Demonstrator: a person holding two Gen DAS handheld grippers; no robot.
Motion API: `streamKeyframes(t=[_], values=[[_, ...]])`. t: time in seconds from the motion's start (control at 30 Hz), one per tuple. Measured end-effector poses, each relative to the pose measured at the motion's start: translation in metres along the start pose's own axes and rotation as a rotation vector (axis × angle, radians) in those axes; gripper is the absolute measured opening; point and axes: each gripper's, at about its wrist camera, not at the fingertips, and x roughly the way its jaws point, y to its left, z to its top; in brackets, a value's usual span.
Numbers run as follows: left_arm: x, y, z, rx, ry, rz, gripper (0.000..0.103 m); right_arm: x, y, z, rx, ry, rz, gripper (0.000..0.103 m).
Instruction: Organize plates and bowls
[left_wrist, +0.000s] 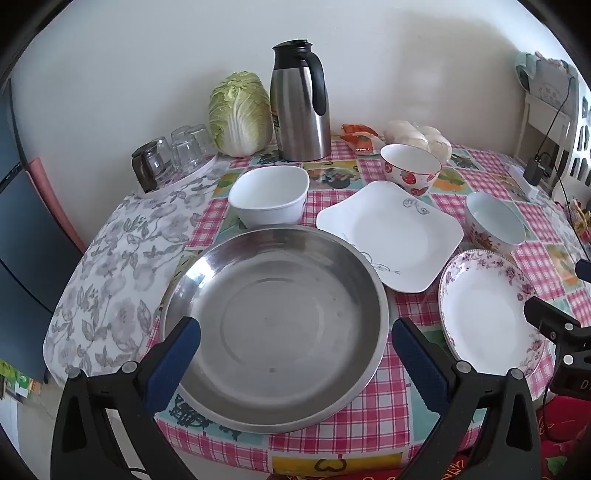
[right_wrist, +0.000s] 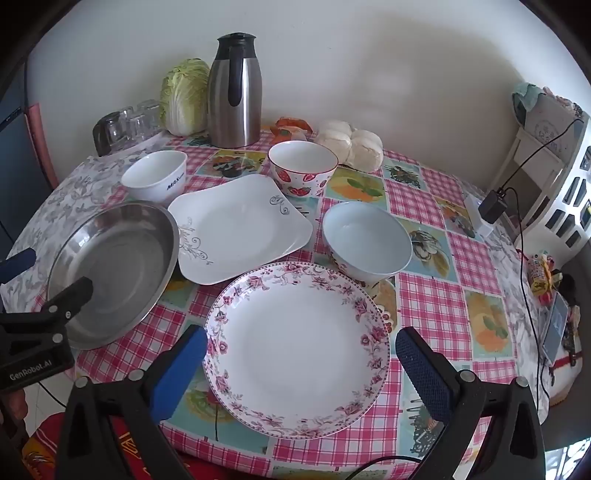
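A steel basin (left_wrist: 275, 328) fills the near centre of the left wrist view, lying between the blue pads of the left gripper (left_wrist: 295, 354), whose jaws stand wide, one pad at 7 o'clock of the basin and the other at 4 o'clock, holding nothing. Whether the pads touch its rim cannot be told.

In the right wrist view a round floral-rimmed plate (right_wrist: 297, 349) lies flat between the spread jaws of the right gripper (right_wrist: 301, 354), which likewise grips nothing; the pads sit at the plate's 8 and 4 o'clock.

At 11 o'clock of that plate a square white plate (right_wrist: 240, 229) with grey scrollwork rests on the table, its left edge just beside the basin's rim. A pale blue bowl (right_wrist: 367, 242) stands at the floral plate's 1 o'clock, close to its rim. Beyond the square plate stand a strawberry-patterned bowl (right_wrist: 303, 168) at 12 o'clock and a plain white bowl (right_wrist: 155, 177) at 10 o'clock, both upright.

All rest on a round table under a pink checked cloth (right_wrist: 424, 306). Along the wall at the far edge stand a steel thermal jug (right_wrist: 233, 96), a napa cabbage (right_wrist: 184, 96), upturned drinking glasses (right_wrist: 127, 123) and pale round buns (right_wrist: 351, 146). A charger with a black cable (right_wrist: 493, 206) lies at 3 o'clock.
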Motion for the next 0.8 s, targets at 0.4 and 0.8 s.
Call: streamKeyframes(t=[0.4,0.8], values=[[0.002,0.0008,-0.0007,0.015,0.017,-0.017,0.103,-0.0001,0.0004,0.0005,0.004,0.002,0.008,0.103],[0.0007,-0.0055,-0.0006,0.045,0.012,-0.004,0.103,-0.0005,0.0012,0.0005,0.005,-0.002,0.012,0.103]])
